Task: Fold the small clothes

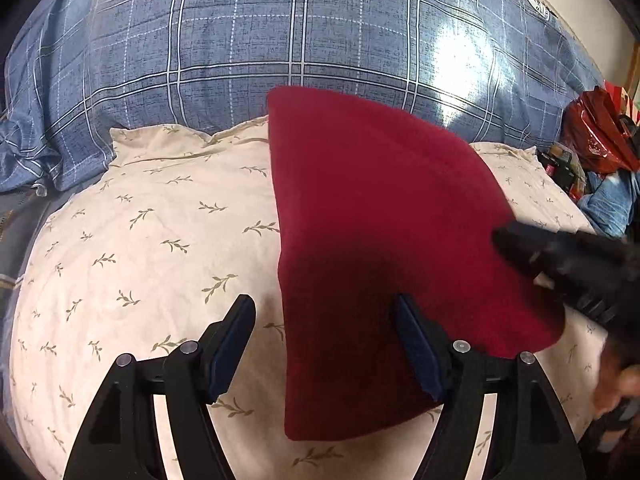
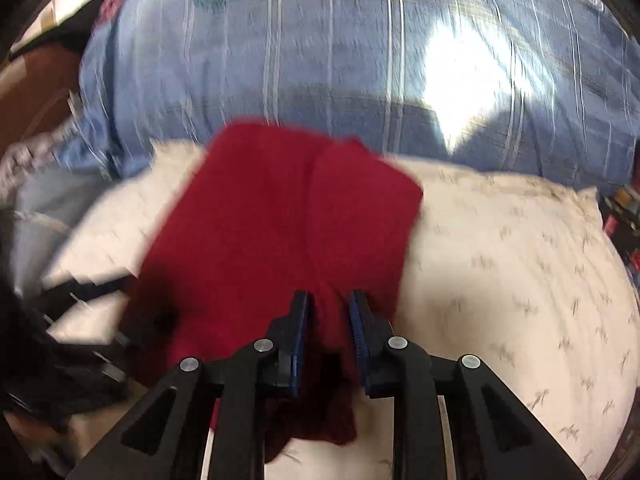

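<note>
Only rightward: red garment (image 2: 280,220) between fingers (image 2: 298,332)

The cloth (image 1: 380,248) lies on the pillow (image 1: 152,240), its left edge between the left gripper's (image 1: 326,344) fingers. The quilt (image 1: 280,40) lies beyond the pillow. A fold of the cloth sits between the right gripper's (image 2: 330,324) fingers.

Bright glare (right view motion-blurred)

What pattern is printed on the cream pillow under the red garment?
Small olive-green leafy sprigs on the cream pillow; clearest in the left wrist view.
</note>
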`<action>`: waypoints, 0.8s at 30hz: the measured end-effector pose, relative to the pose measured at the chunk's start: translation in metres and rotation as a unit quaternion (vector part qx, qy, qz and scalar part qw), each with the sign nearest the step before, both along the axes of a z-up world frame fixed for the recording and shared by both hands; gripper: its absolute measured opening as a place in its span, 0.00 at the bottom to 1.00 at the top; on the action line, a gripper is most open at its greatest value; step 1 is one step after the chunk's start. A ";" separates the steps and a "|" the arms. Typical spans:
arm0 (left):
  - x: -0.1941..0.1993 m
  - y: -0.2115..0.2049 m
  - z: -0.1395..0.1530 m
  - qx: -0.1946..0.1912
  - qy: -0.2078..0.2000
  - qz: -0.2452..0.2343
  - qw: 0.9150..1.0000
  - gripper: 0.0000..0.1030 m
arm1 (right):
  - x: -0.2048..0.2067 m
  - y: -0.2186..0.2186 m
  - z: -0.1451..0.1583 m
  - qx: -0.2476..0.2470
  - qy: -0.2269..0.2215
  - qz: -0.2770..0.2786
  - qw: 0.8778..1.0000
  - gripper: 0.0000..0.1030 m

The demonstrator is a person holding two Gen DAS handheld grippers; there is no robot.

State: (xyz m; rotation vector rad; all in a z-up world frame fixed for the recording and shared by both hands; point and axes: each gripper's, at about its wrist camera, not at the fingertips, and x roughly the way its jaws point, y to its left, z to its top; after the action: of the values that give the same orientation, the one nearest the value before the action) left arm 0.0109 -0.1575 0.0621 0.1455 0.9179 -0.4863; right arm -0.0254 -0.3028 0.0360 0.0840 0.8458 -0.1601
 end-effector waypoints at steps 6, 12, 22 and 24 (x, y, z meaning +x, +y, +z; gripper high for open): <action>-0.008 0.011 0.012 -0.005 0.000 0.005 1.000 0.69 | -0.026 -0.011 0.024 0.048 -0.041 -0.016 0.998 0.32; -0.007 0.017 0.013 -0.011 0.004 0.021 1.000 0.69 | -0.029 0.001 0.016 0.051 -0.038 -0.007 0.998 0.47; -0.011 0.016 0.020 -0.006 -0.004 0.016 1.000 0.69 | -0.034 -0.017 0.019 0.093 -0.053 -0.029 0.994 0.74; -0.007 0.019 0.025 -0.015 -0.005 0.020 1.000 0.71 | -0.029 -0.023 0.025 0.112 -0.074 -0.033 0.990 0.80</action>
State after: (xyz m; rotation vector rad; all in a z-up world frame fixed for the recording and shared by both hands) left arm 0.0034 -0.1386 0.0867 0.1012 0.9018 -0.4625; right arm -0.0548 -0.3260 0.0609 0.3307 0.7099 -0.1202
